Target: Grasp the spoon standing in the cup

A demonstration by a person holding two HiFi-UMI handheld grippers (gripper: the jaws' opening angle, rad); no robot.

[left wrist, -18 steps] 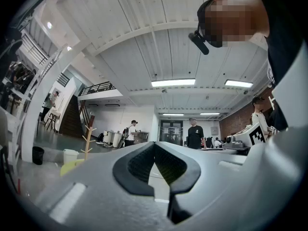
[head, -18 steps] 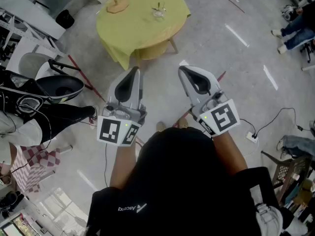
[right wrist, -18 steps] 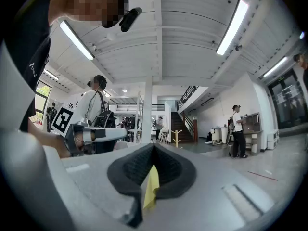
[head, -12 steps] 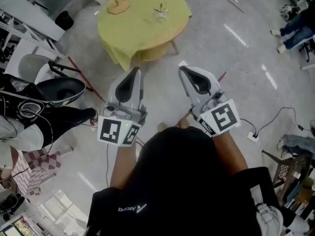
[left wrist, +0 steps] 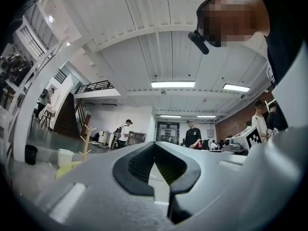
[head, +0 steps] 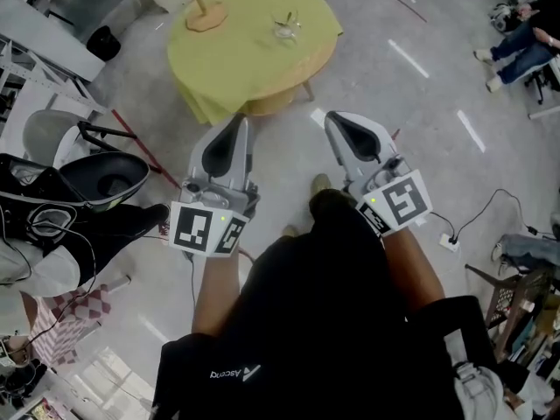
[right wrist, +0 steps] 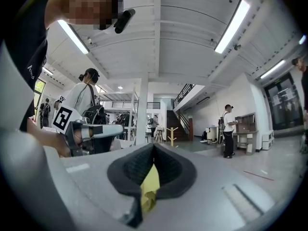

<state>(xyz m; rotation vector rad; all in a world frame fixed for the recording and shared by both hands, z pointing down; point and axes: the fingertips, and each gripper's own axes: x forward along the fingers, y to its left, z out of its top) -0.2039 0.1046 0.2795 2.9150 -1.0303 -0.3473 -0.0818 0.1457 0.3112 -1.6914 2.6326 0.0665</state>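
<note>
A small glass cup [head: 286, 28] with a thin spoon [head: 290, 17] standing in it sits on a round table with a yellow-green cloth [head: 254, 64], far ahead in the head view. My left gripper [head: 240, 121] and right gripper [head: 332, 117] are held side by side at waist height, well short of the table, both shut and empty. In the left gripper view the left gripper [left wrist: 154, 146] points across the hall. A strip of the yellow cloth [right wrist: 150, 184] shows behind the shut right gripper [right wrist: 154, 146] in the right gripper view.
A wooden stand [head: 202, 9] is on the table's far left. A dark chair with bags [head: 103, 171] and a red cable [head: 140, 140] lie left of my path. A power strip with cords [head: 449, 242] is on the floor at right. People sit at far right [head: 521, 35].
The view has shifted: the table sits a little further left and my shoe now shows between the grippers. Both grippers keep their pose and stay shut.
</note>
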